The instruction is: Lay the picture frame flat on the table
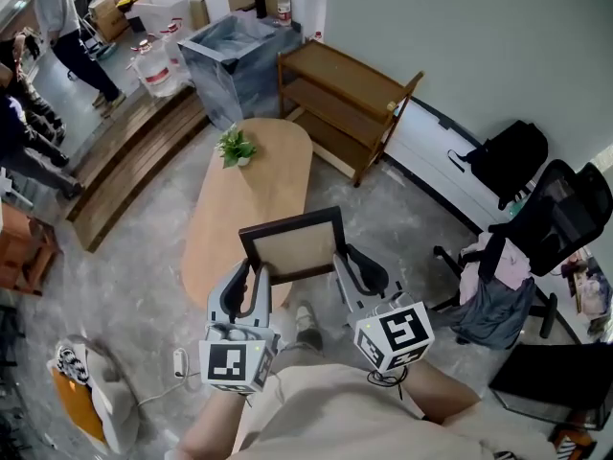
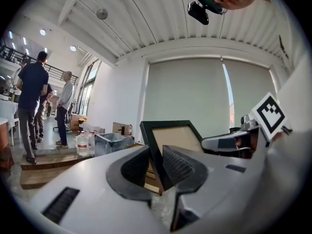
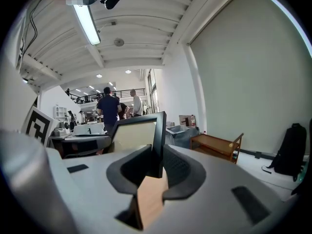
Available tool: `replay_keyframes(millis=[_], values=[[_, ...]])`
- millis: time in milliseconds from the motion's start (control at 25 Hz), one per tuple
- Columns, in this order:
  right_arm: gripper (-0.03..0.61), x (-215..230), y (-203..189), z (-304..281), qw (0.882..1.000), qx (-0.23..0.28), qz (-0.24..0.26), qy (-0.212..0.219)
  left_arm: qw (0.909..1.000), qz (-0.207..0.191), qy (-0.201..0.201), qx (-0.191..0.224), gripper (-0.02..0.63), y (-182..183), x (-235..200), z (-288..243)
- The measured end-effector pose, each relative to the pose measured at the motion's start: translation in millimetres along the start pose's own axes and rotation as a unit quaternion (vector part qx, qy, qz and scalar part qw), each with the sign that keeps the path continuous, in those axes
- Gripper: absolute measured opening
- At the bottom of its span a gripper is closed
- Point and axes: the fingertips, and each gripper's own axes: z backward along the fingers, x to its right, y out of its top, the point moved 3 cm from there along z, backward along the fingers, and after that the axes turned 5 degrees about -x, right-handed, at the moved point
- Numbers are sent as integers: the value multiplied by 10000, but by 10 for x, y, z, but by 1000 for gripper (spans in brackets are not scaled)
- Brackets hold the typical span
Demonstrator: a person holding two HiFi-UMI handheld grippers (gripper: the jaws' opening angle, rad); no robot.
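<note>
A black picture frame (image 1: 292, 247) with a tan panel is held between both grippers, tilted up over the near end of the oval wooden table (image 1: 259, 175). My left gripper (image 1: 251, 276) is shut on the frame's left edge. My right gripper (image 1: 347, 262) is shut on its right edge. In the left gripper view the frame (image 2: 175, 135) stands between the jaws of that gripper (image 2: 157, 167). In the right gripper view the frame's side bar (image 3: 159, 135) is pinched by that gripper (image 3: 157, 167). I cannot tell whether the frame's lower edge touches the table.
A small potted plant (image 1: 236, 148) stands at the table's far end. Beyond it are a grey bin (image 1: 235, 60) and a wooden shelf unit (image 1: 345, 103). An office chair (image 1: 546, 218) with clothes is at the right. People (image 1: 57, 17) stand far left by wooden steps (image 1: 134, 151).
</note>
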Motion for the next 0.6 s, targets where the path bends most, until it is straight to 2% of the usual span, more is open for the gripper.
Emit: replay_keyframes(millis=[320, 600], values=[[55, 105, 361, -815, 9999, -48, 83, 114, 9999, 84, 112, -15, 84, 251, -604, -562], [55, 190, 503, -1314, 9995, -151, 68, 272, 9995, 140, 296, -30, 84, 334, -918, -867]])
